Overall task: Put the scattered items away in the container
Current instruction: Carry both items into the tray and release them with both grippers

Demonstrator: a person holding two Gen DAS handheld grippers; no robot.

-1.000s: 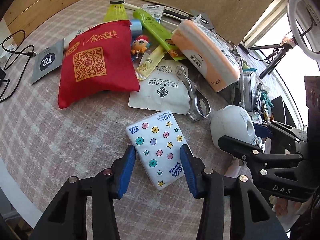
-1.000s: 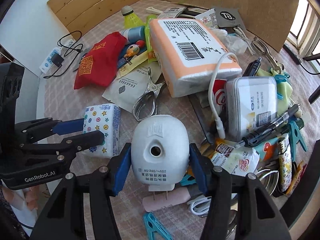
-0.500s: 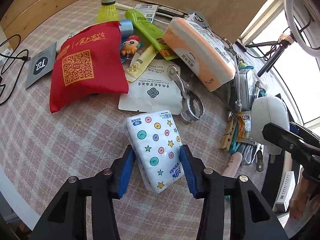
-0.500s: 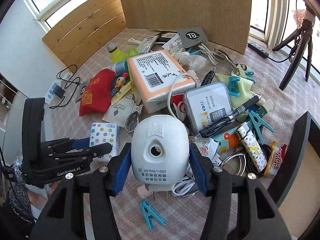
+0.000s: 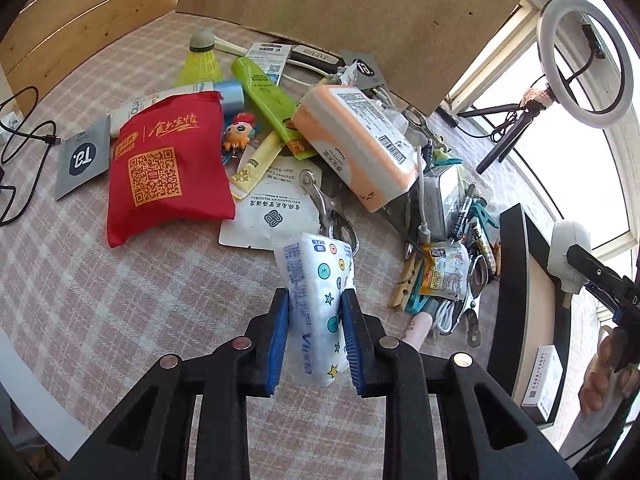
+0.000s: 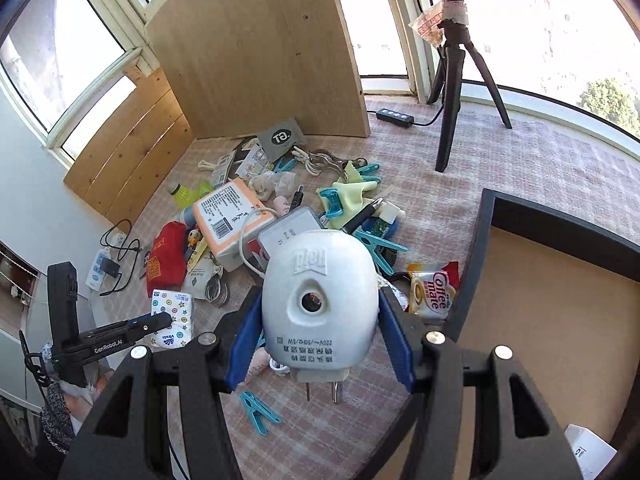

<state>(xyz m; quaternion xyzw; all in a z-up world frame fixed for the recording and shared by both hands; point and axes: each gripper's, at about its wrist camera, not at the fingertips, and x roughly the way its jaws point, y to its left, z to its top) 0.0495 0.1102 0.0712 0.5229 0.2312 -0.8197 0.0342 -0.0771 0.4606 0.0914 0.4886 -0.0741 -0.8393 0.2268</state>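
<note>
My left gripper [image 5: 314, 322] is shut on a white tissue pack with coloured dots and stars [image 5: 320, 300] and holds it lifted and tilted above the checked cloth. The pack also shows in the right wrist view [image 6: 173, 316]. My right gripper [image 6: 318, 330] is shut on a white plug-in night light [image 6: 320, 300], held high beside the dark-rimmed container [image 6: 560, 320]. The container's rim shows in the left wrist view [image 5: 516, 280] at the right. The night light also shows there [image 5: 568, 256].
Scattered items lie on the cloth: a red pouch [image 5: 168, 164], an orange tissue box [image 5: 356, 140], metal tongs [image 5: 328, 212], a green tube [image 5: 268, 100], clothespins [image 6: 260, 412], a Coffee mate sachet [image 6: 434, 296]. A tripod [image 6: 452, 80] and wooden board [image 6: 256, 52] stand behind.
My left gripper has closed tighter on the tissue pack and lifted it off the cloth, tilting it. My right gripper has risen and moved right with the night light, to beside the container.
</note>
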